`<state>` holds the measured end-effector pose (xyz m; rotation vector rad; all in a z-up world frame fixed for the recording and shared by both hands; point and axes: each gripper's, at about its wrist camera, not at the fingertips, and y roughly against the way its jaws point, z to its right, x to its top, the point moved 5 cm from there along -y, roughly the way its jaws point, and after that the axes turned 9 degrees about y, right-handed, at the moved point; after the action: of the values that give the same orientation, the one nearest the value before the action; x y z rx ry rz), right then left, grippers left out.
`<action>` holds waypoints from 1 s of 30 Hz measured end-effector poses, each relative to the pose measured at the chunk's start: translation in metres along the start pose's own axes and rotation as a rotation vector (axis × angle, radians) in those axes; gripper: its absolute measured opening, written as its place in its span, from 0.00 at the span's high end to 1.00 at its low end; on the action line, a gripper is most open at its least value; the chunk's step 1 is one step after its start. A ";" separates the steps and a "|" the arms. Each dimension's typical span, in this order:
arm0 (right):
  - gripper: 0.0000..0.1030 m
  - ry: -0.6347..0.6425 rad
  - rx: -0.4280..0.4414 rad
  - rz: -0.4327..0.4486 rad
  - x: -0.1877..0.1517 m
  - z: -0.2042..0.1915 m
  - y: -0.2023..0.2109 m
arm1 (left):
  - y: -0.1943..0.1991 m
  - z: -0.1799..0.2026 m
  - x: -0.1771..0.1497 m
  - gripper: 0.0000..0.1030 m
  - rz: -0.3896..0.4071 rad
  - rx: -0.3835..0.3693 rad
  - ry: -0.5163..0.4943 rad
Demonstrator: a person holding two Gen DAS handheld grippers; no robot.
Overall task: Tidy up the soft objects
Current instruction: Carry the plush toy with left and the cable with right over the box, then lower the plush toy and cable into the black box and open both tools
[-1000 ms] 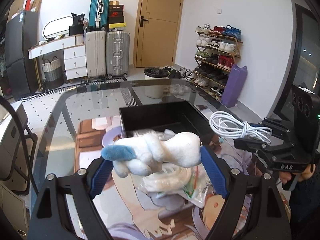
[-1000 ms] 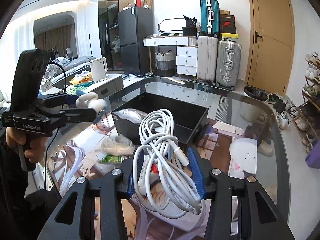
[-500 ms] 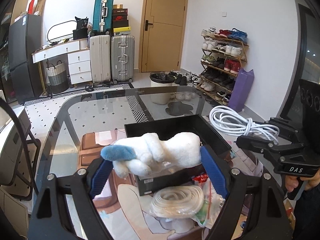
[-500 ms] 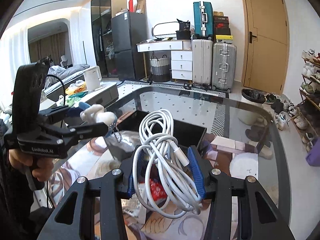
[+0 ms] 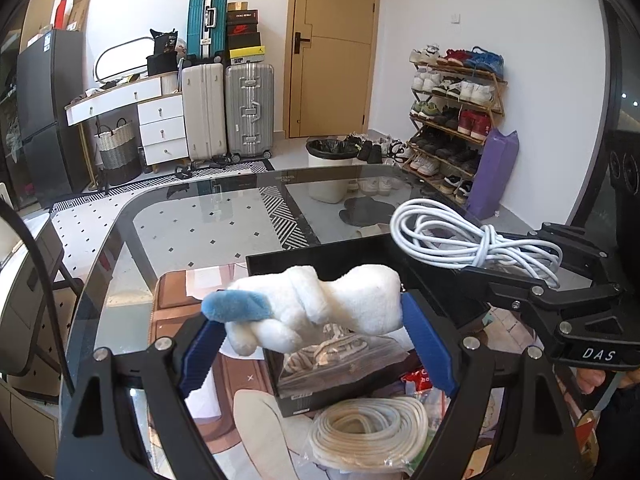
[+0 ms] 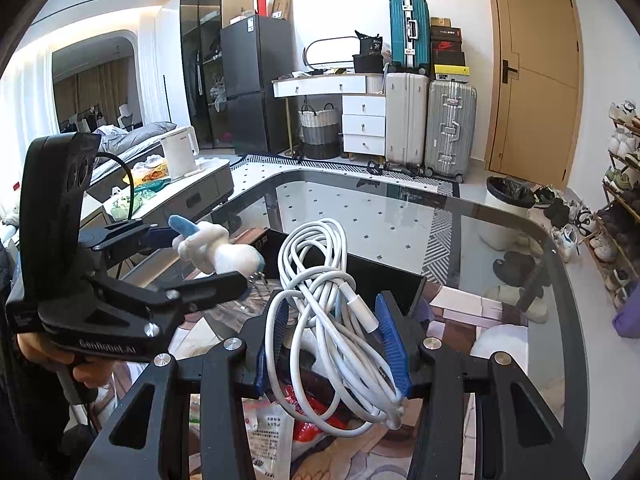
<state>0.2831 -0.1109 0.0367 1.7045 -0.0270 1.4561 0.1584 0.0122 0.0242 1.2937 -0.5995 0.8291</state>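
Tongs round fluffy plush toy

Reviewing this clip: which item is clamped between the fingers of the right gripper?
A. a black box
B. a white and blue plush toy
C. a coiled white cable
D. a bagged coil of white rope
C: in the right wrist view the coiled white cable sits pinched between the blue pads of the right gripper, while the plush toy is held in the left gripper.
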 end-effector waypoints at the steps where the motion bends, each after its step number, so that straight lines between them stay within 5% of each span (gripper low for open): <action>1: 0.55 0.000 -0.002 -0.005 0.000 0.000 -0.004 | -0.002 0.001 0.001 0.17 -0.003 0.001 -0.001; 24: 0.55 0.032 -0.030 -0.102 -0.005 0.008 -0.067 | -0.029 -0.004 0.007 0.17 -0.039 0.026 0.024; 30: 0.37 0.053 -0.063 -0.061 -0.002 0.008 -0.061 | -0.025 -0.002 0.008 0.17 -0.035 0.021 0.038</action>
<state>0.3212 -0.0787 0.0001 1.6027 0.0074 1.4403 0.1829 0.0142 0.0159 1.3012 -0.5383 0.8312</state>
